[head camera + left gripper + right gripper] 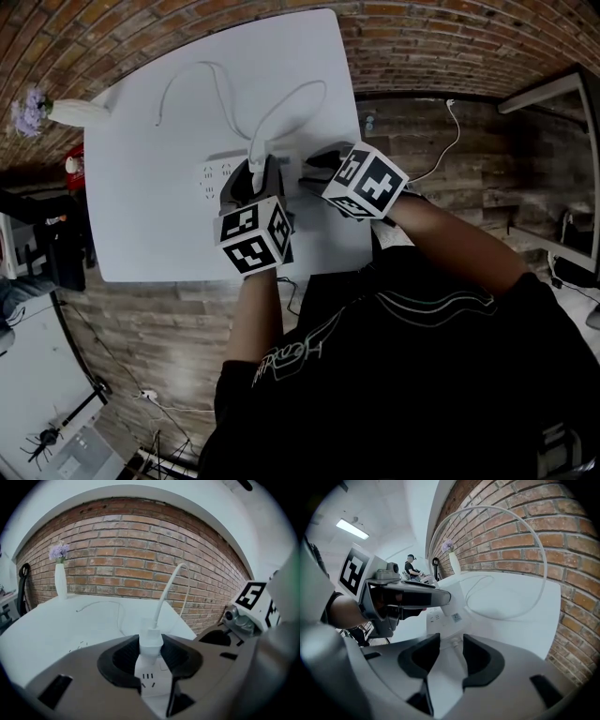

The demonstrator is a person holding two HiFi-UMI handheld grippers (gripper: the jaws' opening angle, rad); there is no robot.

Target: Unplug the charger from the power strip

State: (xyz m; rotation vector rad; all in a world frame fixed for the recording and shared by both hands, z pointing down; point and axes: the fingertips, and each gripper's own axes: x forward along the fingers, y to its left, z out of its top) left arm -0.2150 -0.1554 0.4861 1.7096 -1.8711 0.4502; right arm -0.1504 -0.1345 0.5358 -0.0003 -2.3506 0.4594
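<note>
On the table, the charger stands plugged into the strip. If I pull askew, the strip could lift with it or my pads slip. Left gripper is part-closed, pads on the charger's sides; right gripper, narrow, seems to pinch the strip's end.

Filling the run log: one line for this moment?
left gripper: jaws on white charger, plugged into white power strip; right gripper: at strip end, grip unclear
</note>
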